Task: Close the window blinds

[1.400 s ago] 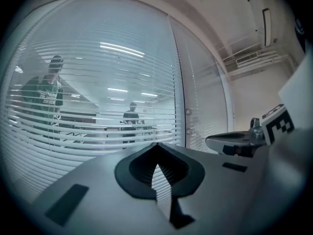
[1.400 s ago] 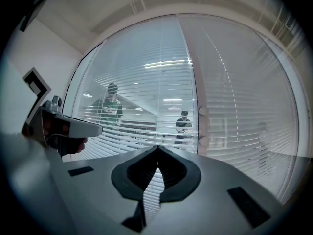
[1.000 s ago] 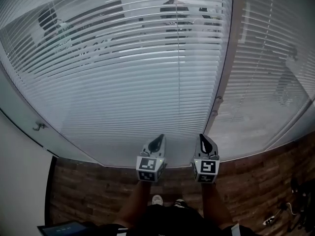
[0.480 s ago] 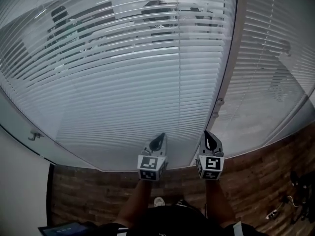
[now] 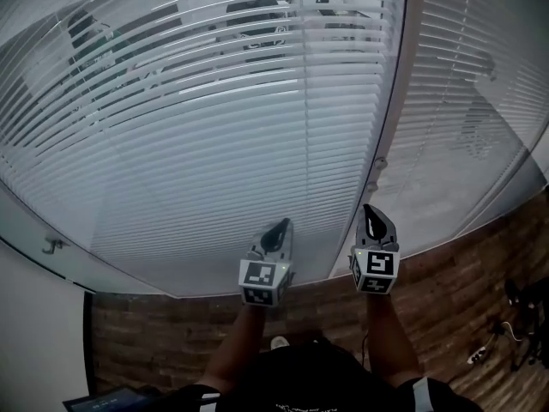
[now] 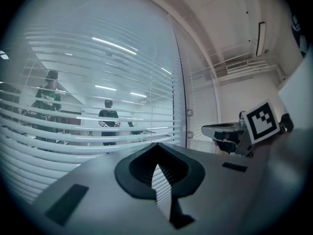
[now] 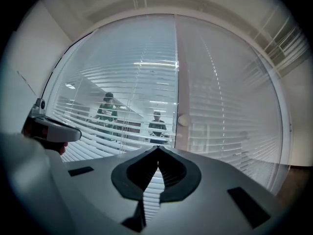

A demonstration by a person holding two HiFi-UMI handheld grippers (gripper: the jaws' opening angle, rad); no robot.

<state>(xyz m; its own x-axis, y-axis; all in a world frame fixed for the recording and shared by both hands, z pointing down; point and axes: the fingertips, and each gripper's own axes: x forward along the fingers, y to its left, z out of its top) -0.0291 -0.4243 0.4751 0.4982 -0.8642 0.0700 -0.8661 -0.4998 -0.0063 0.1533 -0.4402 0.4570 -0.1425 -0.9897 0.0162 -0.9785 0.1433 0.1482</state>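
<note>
Your left claw (image 5: pixel 275 232) is shut and empty, your right claw (image 5: pixel 374 222) is shut and empty too, and both have come up a little nearer the window blinds (image 5: pixel 214 136) in front of you, whose slats are open, so closing them has not started.

Dim, backlit through blinds (image 5: pixel 214 144), fisheye-warped edges

floor (image 5: pixel 171 333): dark wood planks | shoe (image 5: pixel 276 343): standing on floor | white cable (image 5: pixel 480 353): on floor, well right of shoe
</note>
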